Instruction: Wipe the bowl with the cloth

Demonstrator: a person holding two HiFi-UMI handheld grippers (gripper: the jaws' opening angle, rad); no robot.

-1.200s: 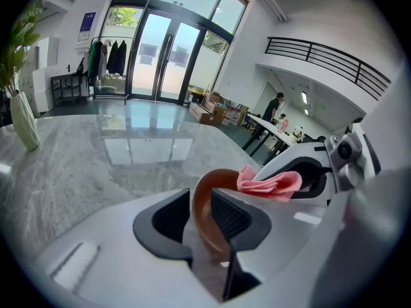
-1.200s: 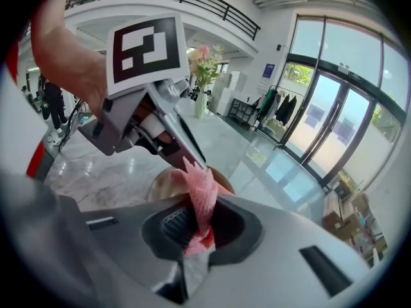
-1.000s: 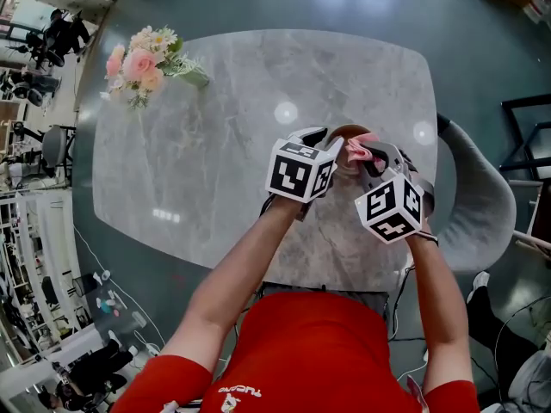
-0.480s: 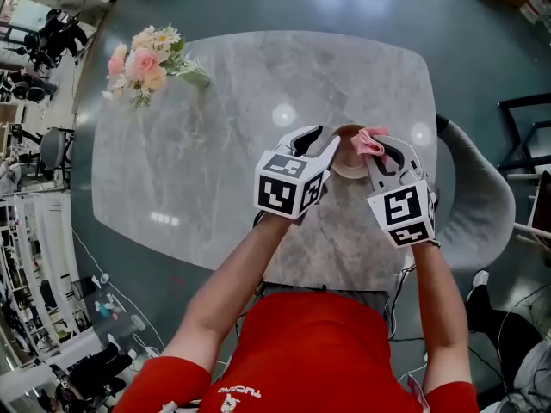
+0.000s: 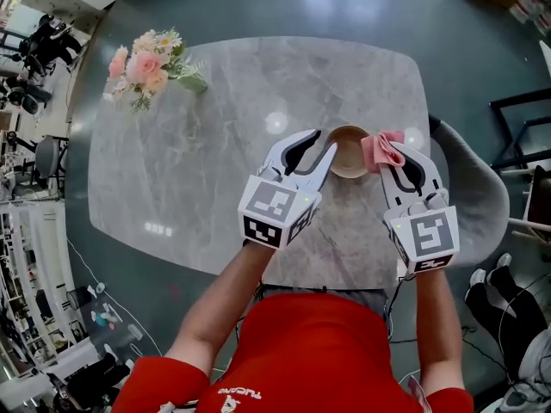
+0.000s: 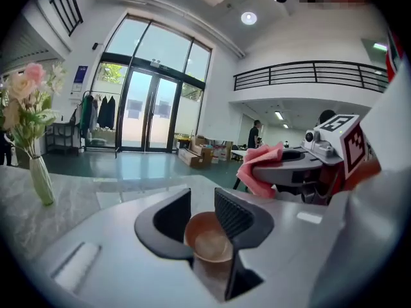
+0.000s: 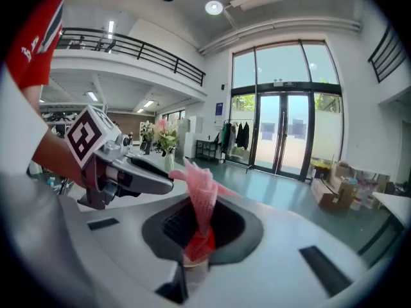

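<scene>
- Bowl (image 5: 349, 151), brown and upright, stood on the grey marble table (image 5: 215, 153) toward its right side, between my two grippers. Its inside showed smooth and pale.
- My left gripper (image 5: 320, 143) hung just left of the bowl's rim with its fingers spread. They had just been closing a little, but the pads pressed on nothing.
- In the left gripper view I saw the bowl through the gap between those fingers, lower down on the table.
- My right gripper (image 5: 398, 157) was clamped on the pink cloth (image 5: 381, 149), which bunched out past the fingertips just right of the bowl. I could not tell whether it touched the rim.
- In the right gripper view the cloth rose as a twisted fold from between the pinching fingers.
- At the table's far left corner a white vase (image 6: 42, 179) held pink and cream flowers (image 5: 146, 63), well apart from the bowl.
</scene>
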